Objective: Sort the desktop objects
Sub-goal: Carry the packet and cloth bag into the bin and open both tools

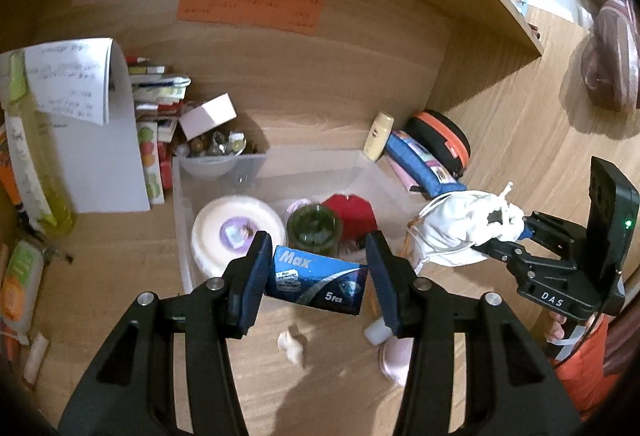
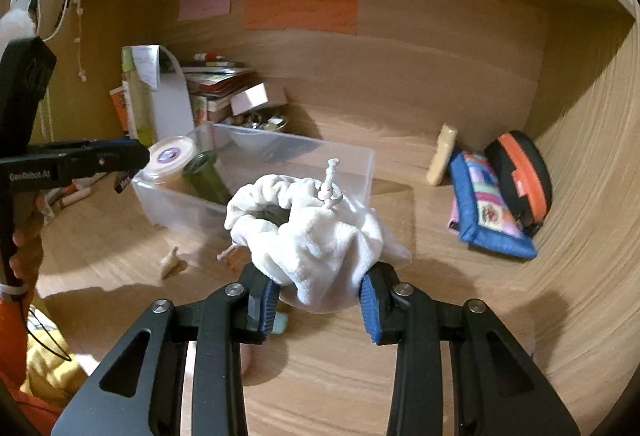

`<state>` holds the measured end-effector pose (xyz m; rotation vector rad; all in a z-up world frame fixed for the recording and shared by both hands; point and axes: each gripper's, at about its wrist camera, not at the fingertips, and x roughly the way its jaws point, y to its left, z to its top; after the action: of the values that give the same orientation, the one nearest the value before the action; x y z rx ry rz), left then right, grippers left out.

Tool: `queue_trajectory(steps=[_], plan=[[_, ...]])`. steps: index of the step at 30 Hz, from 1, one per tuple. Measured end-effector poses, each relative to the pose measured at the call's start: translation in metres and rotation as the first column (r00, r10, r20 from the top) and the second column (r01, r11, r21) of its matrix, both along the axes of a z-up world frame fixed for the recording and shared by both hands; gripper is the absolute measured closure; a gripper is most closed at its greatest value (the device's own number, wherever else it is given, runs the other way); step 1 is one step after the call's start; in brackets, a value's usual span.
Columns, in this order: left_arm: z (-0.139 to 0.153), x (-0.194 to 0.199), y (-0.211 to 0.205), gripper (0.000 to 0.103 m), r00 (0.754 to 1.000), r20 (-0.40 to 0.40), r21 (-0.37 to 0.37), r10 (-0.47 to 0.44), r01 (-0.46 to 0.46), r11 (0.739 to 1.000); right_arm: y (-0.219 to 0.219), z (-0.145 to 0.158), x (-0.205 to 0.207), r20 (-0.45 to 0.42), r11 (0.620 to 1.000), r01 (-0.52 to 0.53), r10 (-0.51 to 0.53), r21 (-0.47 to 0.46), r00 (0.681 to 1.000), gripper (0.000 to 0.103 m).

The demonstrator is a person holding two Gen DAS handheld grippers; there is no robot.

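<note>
Left wrist view: on a wood-grain counter [image 1: 120, 268] in an alcove, the left gripper [image 1: 316, 276] has its fingers clamped on a small blue cardboard box [image 1: 320, 280], just short of the clear plastic bin [image 1: 180, 236] at twelve o'clock. Held by its ends, it could twist free.

Right wrist view: the right gripper [image 2: 316, 296] has its fingers pinching a white drawstring cloth pouch [image 2: 316, 240]; the bin [image 2: 360, 164] lies at eleven o'clock, and the limp fabric may slip or snag on its rim.

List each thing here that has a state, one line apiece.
Left gripper: shut on blue box, lifted.
Right gripper: shut on white drawstring pouch, mouth open.
Clear bin: lidless, partly filled.
Green jar: standing in bin.
Orange-black case: zipped shut.
</note>
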<state>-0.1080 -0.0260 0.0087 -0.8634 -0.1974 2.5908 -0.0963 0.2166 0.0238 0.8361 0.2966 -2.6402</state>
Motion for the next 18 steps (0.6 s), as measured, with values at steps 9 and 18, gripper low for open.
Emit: queue_trajectory(steps=[9, 18], plan=[[0.012, -0.032, -0.001, 0.055, 0.999, -0.012, 0.013, 0.030, -0.029, 0.999, -0.004, 0.007, -0.028, -0.027, 1.000, -0.009, 0.010, 0.008, 1.000, 0.072], [0.007, -0.080, 0.001, 0.055, 0.997, 0.056, 0.010, 0.050, -0.050, 0.999, -0.016, -0.001, -0.057, -0.023, 0.999, -0.035, 0.036, 0.012, 0.999, 0.072]])
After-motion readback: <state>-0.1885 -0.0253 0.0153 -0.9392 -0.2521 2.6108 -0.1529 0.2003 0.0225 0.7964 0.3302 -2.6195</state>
